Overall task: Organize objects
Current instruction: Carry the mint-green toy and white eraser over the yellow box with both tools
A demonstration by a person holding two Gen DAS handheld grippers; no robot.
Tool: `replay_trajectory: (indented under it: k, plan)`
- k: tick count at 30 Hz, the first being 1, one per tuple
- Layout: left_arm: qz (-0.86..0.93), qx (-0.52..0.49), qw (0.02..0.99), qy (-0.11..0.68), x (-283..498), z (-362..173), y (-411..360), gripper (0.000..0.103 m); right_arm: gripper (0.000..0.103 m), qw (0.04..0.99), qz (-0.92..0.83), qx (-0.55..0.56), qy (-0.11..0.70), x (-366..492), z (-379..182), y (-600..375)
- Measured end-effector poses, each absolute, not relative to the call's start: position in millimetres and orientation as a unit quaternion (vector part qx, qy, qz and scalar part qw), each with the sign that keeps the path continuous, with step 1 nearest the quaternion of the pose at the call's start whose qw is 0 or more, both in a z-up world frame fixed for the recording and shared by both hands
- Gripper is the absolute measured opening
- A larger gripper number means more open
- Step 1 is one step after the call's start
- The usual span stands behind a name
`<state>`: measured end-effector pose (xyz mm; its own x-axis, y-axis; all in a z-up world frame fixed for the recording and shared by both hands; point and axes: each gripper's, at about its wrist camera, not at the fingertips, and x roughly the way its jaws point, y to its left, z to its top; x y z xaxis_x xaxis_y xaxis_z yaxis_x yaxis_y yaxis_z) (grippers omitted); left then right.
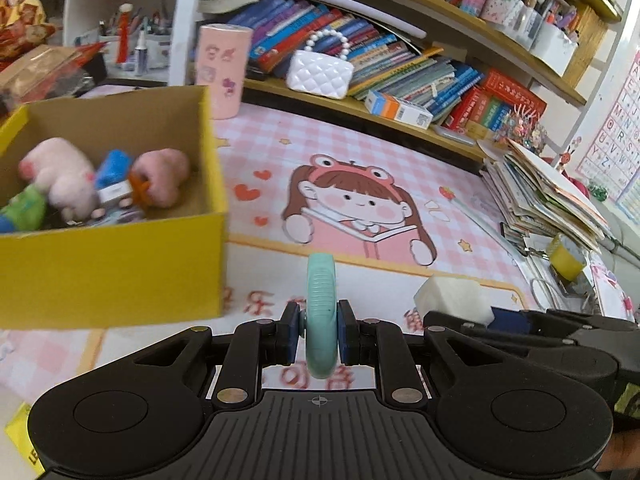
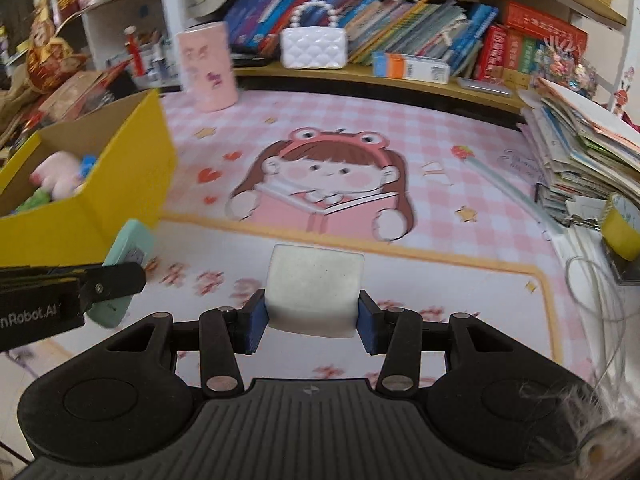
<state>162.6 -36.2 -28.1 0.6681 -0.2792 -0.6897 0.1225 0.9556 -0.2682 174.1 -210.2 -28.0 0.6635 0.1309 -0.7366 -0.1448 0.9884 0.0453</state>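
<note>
My left gripper [image 1: 319,334] is shut on a flat teal object [image 1: 321,312], held edge-on above the pink mat; the object also shows in the right wrist view [image 2: 127,258]. My right gripper [image 2: 311,322] is shut on a white block [image 2: 314,290], which also shows in the left wrist view [image 1: 452,294]. A yellow cardboard box [image 1: 120,268] at the left holds plush toys [image 1: 60,176] and small items; it also shows in the right wrist view [image 2: 132,152]. Both grippers are right of the box, the left one nearer to it.
A pink cartoon mat [image 1: 360,200] covers the desk. A pink cylinder [image 1: 222,68] stands behind the box. A white quilted purse [image 1: 320,72] and books sit on the shelf. A stack of papers [image 1: 548,196] and a yellow tape roll [image 2: 620,226] lie at the right.
</note>
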Motion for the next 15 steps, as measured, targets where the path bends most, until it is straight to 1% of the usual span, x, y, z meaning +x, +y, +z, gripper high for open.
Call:
replay_trajectory:
  k: [15]
  plan:
    - [-0.067, -0.120, 0.913, 0.383, 81.3, -22.3, 53.9, 0.017, 0.043, 0.907, 0.122, -0.028, 0.402, 97.5, -23.7, -117.0]
